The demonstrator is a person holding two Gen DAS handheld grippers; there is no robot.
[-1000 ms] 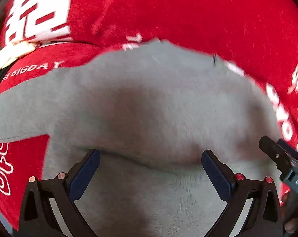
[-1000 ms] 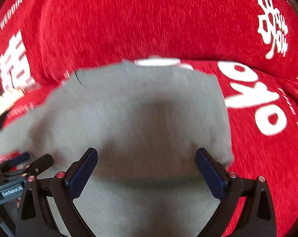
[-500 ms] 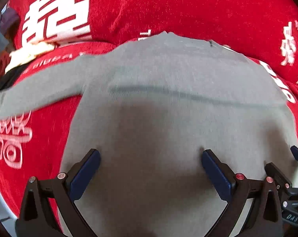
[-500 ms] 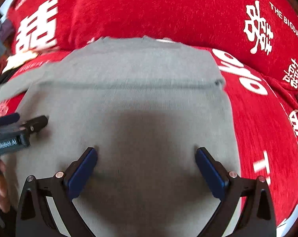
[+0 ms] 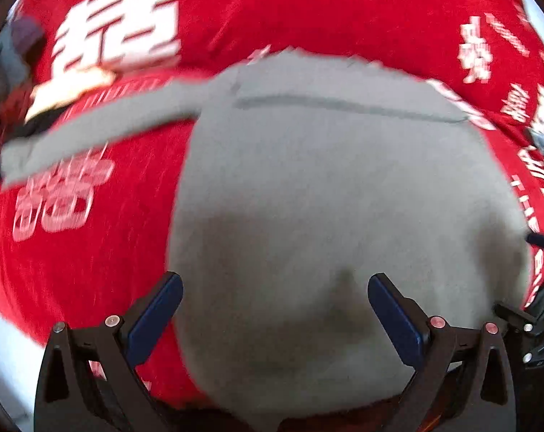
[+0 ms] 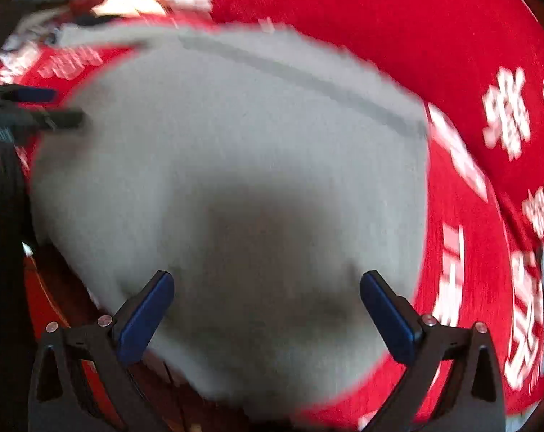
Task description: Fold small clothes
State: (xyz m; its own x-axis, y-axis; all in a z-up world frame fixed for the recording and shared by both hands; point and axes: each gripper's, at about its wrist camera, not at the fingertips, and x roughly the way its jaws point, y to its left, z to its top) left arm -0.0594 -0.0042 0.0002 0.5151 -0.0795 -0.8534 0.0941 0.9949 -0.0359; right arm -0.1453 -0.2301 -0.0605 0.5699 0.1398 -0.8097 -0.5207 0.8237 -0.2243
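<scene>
A small grey long-sleeved top lies flat on a red cover printed with white characters. One sleeve stretches out to the left; a fold line crosses the body near its far edge. My left gripper hangs open above the garment's near hem with nothing between its fingers. In the right wrist view the same grey top fills the middle, and my right gripper is open over its near edge, also holding nothing. The left gripper's tips show at the left of that view.
The red cover rises into a cushion behind the garment. Jumbled cloth and light items sit at the far left. A dark edge and reddish-brown surface lie to the near left. Part of the right gripper shows at the lower right.
Both grippers, open throughout, have pulled back toward the near hem, bringing the whole top and its sleeve into view. The right view has swung so the top appears tilted.
</scene>
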